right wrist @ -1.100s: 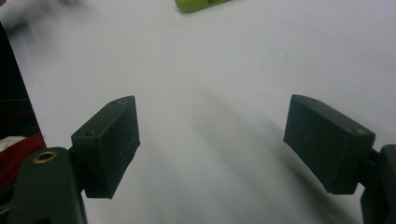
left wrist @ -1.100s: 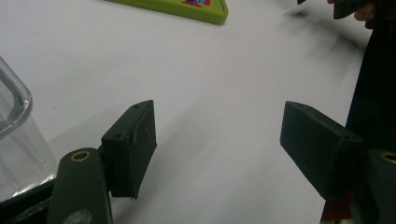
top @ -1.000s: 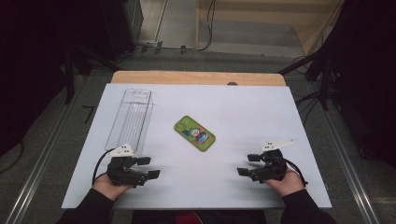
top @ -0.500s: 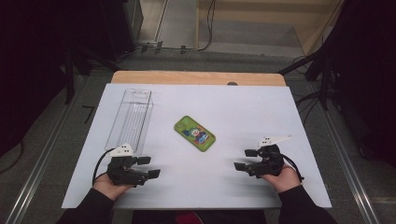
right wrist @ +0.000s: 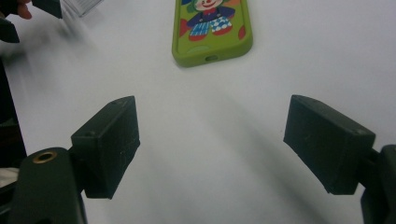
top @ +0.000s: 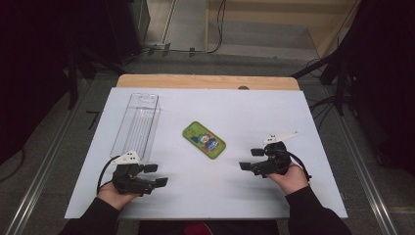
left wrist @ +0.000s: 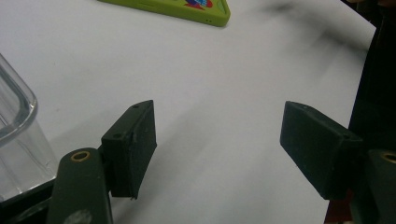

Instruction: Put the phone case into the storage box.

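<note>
A green phone case (top: 204,140) with a cartoon clown printed on it lies flat in the middle of the white table top (top: 244,112). My left gripper (top: 156,175) rests at the near left, open, its jaws pointing right with nothing between them. In the left gripper view the left gripper (left wrist: 219,140) has bare table between its pads, and the case's edge (left wrist: 187,7) shows at the top. My right gripper (top: 250,159) hovers at the near right, open and empty, pointing left toward the case. In the right gripper view the case (right wrist: 212,28) lies just ahead of the open right gripper (right wrist: 210,140).
A long clear plastic box (top: 137,125) stands at the left, just beyond my left gripper, with its corner (left wrist: 14,135) close to the left jaw. A wooden strip (top: 205,81) borders the table's far edge. Cables and dark stands lie on the floor beyond.
My right gripper has moved left and a little up, nearer the green case. The left gripper, the case and the box have stayed put.
</note>
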`<action>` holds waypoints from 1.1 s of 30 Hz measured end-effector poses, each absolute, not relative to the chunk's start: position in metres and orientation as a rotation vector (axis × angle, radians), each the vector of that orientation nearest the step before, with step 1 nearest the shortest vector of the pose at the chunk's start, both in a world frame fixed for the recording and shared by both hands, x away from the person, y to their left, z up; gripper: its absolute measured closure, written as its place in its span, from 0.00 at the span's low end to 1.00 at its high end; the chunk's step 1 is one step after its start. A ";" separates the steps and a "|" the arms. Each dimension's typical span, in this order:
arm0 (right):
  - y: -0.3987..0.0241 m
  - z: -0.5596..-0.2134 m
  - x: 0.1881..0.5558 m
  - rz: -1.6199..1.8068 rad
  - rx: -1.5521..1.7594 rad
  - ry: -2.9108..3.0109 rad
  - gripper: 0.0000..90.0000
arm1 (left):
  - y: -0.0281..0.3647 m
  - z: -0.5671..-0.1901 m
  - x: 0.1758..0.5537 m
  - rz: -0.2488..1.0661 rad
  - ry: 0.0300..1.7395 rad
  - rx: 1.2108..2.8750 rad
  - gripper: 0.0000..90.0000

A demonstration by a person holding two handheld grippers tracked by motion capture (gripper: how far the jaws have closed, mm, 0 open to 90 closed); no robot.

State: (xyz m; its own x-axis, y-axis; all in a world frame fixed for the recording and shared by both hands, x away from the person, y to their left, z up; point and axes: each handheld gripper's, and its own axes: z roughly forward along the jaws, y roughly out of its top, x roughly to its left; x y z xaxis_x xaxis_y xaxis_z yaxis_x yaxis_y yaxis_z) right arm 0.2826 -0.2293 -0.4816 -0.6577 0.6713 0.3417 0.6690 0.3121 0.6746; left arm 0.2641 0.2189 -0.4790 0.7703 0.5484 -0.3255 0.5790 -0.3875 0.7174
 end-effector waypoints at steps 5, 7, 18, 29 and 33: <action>-0.225 -0.479 0.290 1.301 1.281 2.542 0.18 | 0.219 -0.479 0.264 -0.043 0.842 2.070 0.31; -0.223 -0.478 0.292 1.302 1.286 2.549 0.18 | 0.219 -0.479 0.264 -0.043 0.841 2.071 0.31; -0.205 -0.474 0.310 1.285 1.299 2.578 0.00 | 0.219 -0.479 0.264 -0.044 0.843 2.068 0.31; -0.190 -0.465 0.322 1.260 1.271 2.549 0.00 | 0.219 -0.479 0.264 -0.045 0.845 2.065 0.31; -0.186 -0.463 0.326 1.250 1.267 2.545 0.00 | 0.219 -0.479 0.264 -0.046 0.845 2.064 0.31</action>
